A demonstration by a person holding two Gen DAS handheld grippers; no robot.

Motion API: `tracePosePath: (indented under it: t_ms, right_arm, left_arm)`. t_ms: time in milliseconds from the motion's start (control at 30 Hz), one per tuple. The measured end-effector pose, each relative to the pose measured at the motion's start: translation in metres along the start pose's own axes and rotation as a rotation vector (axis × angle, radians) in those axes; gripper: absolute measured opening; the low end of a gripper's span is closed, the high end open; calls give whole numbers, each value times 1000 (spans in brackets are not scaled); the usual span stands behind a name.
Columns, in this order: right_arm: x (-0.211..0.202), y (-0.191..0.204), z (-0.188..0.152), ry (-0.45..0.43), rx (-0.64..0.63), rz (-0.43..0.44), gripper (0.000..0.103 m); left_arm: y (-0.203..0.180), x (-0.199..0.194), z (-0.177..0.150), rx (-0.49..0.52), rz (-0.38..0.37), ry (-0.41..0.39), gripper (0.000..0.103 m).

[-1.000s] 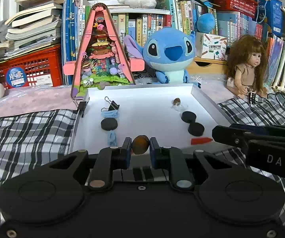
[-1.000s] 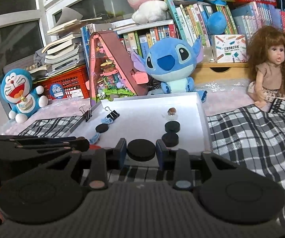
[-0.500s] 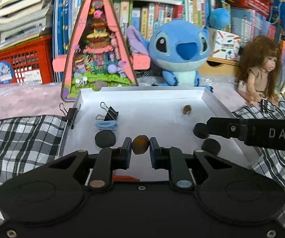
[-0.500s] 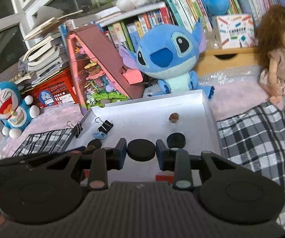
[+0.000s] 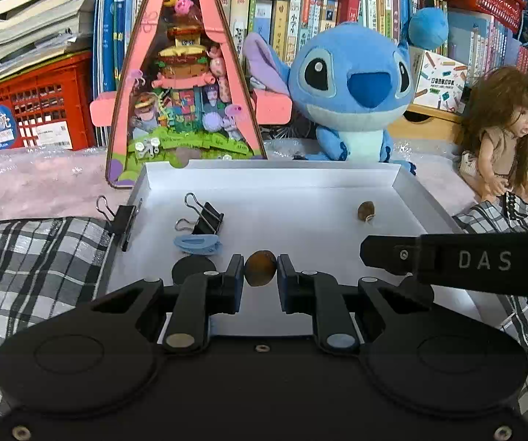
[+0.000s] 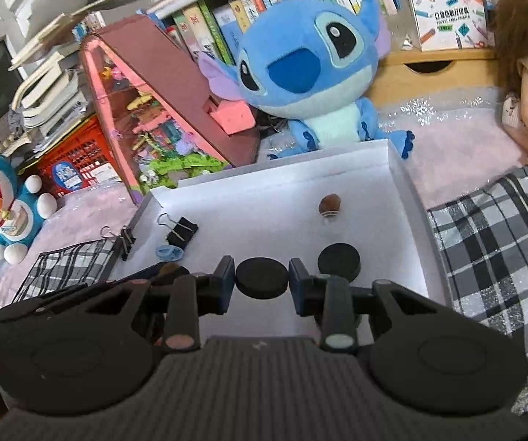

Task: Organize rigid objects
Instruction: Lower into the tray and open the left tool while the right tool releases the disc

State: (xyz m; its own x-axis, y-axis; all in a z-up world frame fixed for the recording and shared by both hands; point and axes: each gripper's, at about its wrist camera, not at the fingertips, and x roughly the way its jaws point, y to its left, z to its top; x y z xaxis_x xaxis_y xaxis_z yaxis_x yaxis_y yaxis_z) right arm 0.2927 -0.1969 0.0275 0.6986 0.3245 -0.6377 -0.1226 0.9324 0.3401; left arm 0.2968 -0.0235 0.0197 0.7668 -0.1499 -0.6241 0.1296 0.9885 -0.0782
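Left gripper (image 5: 260, 273) pinches a brown nut (image 5: 260, 272) narrowly; right gripper (image 6: 261, 279) clamps a black disc (image 6: 261, 278) over the white tray (image 6: 407, 198), its underside hidden

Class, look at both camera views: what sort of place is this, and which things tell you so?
Probably a child's bedroom or playroom: a Stitch plush toy, a doll and a shelf of books stand behind the white tray.

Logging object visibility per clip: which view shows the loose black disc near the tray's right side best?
The right wrist view: the black disc lies unobstructed on the white tray, just beyond the right gripper. The left wrist view hides that spot behind the right gripper's body.
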Motion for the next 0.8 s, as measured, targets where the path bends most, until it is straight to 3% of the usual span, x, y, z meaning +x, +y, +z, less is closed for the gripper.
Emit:
tracePosePath:
  t_ms: [800]
  right_arm:
    - [31, 2, 5, 36, 13, -48, 37]
  left_arm:
    - [0, 24, -7, 34, 35, 1, 18]
